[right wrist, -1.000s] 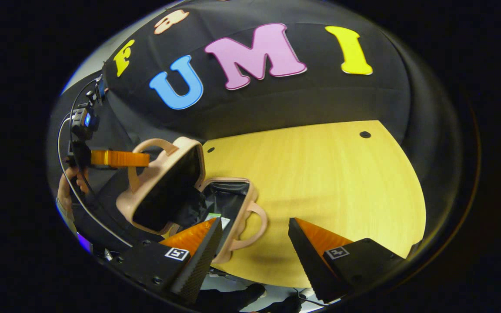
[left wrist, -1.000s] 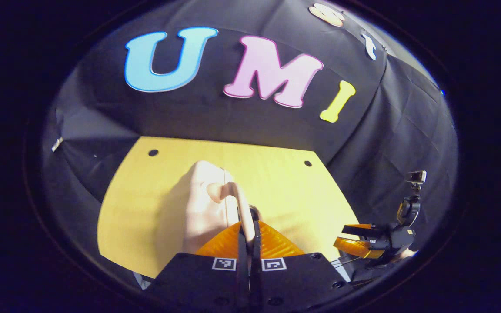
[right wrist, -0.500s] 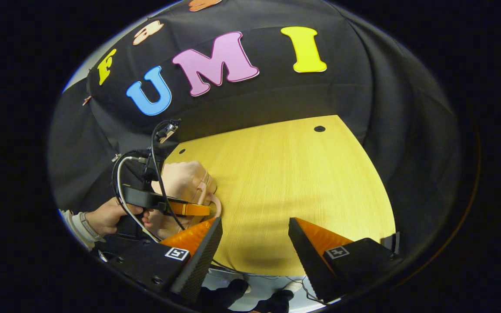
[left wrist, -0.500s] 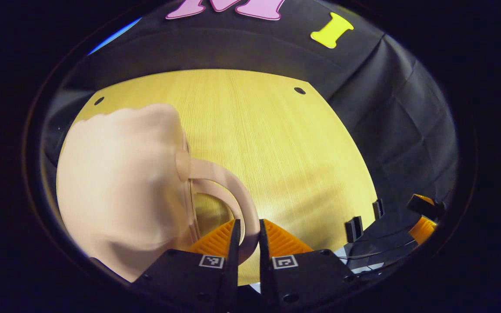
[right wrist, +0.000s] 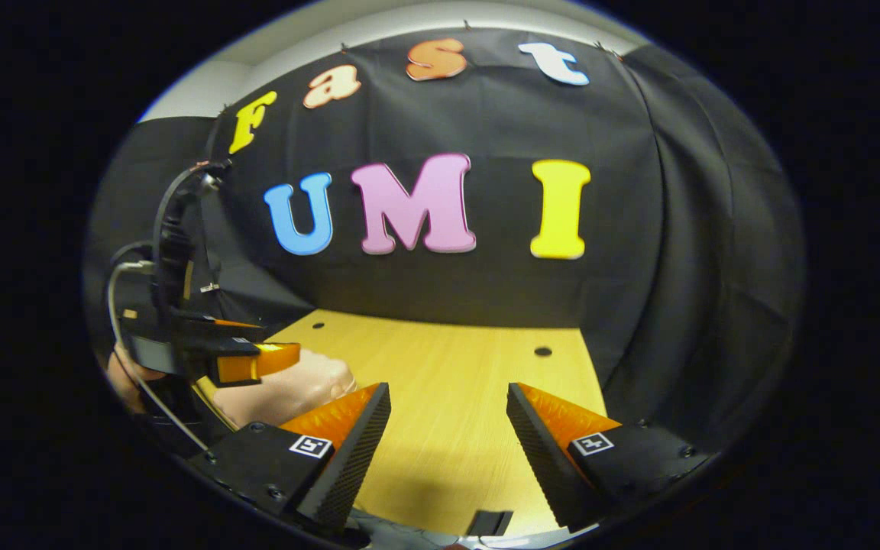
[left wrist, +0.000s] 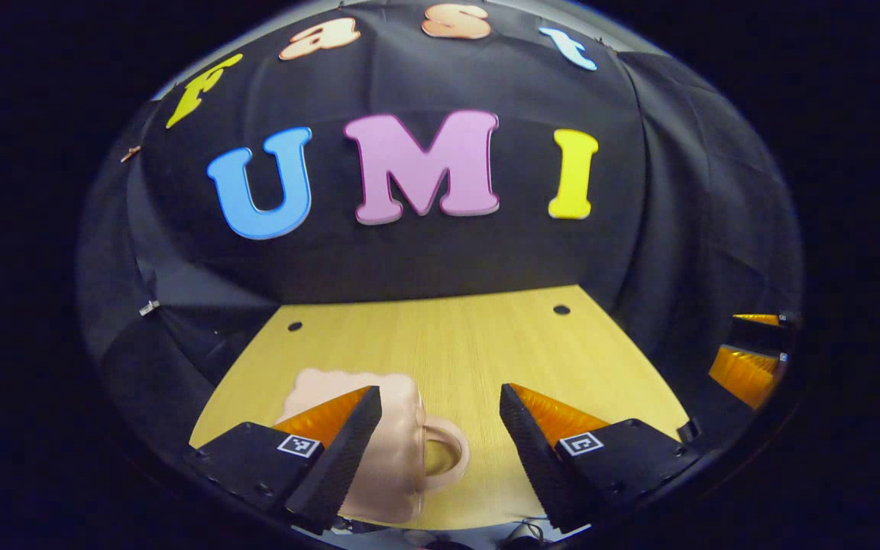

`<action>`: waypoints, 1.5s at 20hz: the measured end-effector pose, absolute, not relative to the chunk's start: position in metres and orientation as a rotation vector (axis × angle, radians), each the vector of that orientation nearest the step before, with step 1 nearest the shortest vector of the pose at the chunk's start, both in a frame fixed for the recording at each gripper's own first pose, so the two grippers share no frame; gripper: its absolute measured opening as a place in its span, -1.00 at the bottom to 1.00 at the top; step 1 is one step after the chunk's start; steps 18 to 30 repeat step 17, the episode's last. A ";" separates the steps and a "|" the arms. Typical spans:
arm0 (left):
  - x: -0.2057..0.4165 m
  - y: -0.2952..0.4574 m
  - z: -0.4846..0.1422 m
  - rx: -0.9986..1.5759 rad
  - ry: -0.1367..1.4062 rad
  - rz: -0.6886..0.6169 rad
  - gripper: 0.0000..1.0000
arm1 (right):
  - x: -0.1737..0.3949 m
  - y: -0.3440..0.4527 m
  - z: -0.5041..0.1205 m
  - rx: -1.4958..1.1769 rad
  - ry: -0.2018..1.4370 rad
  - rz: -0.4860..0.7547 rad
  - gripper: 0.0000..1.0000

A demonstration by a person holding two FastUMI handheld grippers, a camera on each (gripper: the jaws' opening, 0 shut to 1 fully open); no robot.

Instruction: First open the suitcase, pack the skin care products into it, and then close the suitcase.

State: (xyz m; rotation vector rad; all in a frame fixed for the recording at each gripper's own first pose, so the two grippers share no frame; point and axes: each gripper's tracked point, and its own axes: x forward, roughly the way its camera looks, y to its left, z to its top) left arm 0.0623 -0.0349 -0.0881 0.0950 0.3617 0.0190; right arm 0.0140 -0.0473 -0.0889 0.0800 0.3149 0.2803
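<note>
Both grippers stand with fingers spread wide and hold nothing: the left gripper (left wrist: 440,428) hangs over the closed pink suitcase (left wrist: 386,458), which lies flat on the wooden table (left wrist: 455,344) at its near edge, its handle (left wrist: 444,454) pointing into the gap between the fingers. From the right gripper view, the right gripper (right wrist: 448,428) hovers over bare table well to the right of the suitcase (right wrist: 287,386), with the left gripper (right wrist: 257,363) above the case. Behind and right of the suitcase, bare tabletop runs to the black cloth wall (left wrist: 425,260).

We see each claw's black wedge-shaped housing bearing square coded markers and screws; the left claw (right wrist: 257,365) trails black cables at nine o'clock.
</note>
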 end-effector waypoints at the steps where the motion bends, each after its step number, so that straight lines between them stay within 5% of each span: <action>1: 0.057 -0.037 -0.062 0.095 0.301 0.019 0.95 | 0.021 -0.044 -0.063 0.066 0.255 0.280 0.94; 8: 0.018 -0.034 0.066 0.120 -0.028 0.004 0.95 | 0.035 -0.003 0.045 0.052 0.007 0.219 0.94; 11: 0.013 -0.030 0.075 0.175 -0.087 0.056 0.94 | 0.034 0.005 0.062 0.016 -0.062 0.199 0.93; 30: 0.003 -0.037 0.070 0.089 -0.081 0.013 0.95 | 0.023 0.024 0.064 0.031 -0.072 0.197 0.92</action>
